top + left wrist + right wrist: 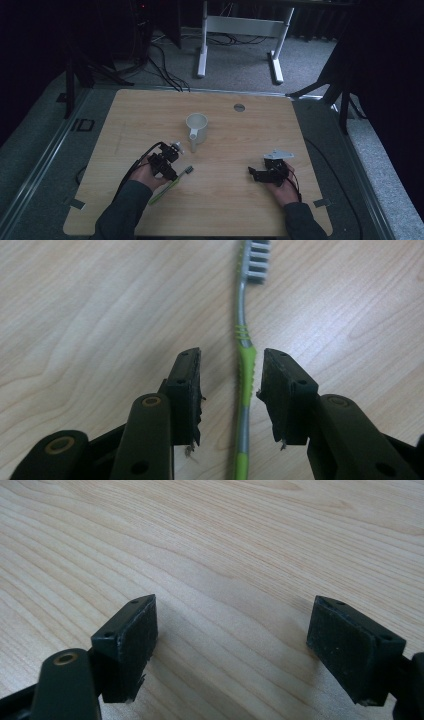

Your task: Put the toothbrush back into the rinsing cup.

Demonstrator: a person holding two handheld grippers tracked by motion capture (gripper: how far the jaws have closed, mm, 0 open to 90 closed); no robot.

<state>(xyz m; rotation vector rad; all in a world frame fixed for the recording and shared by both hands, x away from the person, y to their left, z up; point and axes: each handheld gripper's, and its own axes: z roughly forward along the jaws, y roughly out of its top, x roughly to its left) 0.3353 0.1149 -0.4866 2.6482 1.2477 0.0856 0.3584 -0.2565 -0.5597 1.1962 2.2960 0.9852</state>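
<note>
Toothbrush is the thing in play: green and grey handle, bristle head up at the top edge of the left gripper view, handle running straight down the middle of that frame between the two black jaws. Left gripper has its jaws either side of the green grip part, right pad looks just about touching it, left pad has a clear gap, so I'd call it not clamped yet, brush lying flat on the wooden table. In the high view the same toothbrush sits lower left of centre, slanted, with the left gripper right over it and the hand behind. White mug stands upright a bit above that, near the middle of the frame, handle facing the bottom edge, apart from the brush. Right gripper rests lower right, well away from everything; in the right gripper view its jaws stand wide apart over bare wood, holding nothing.
</note>
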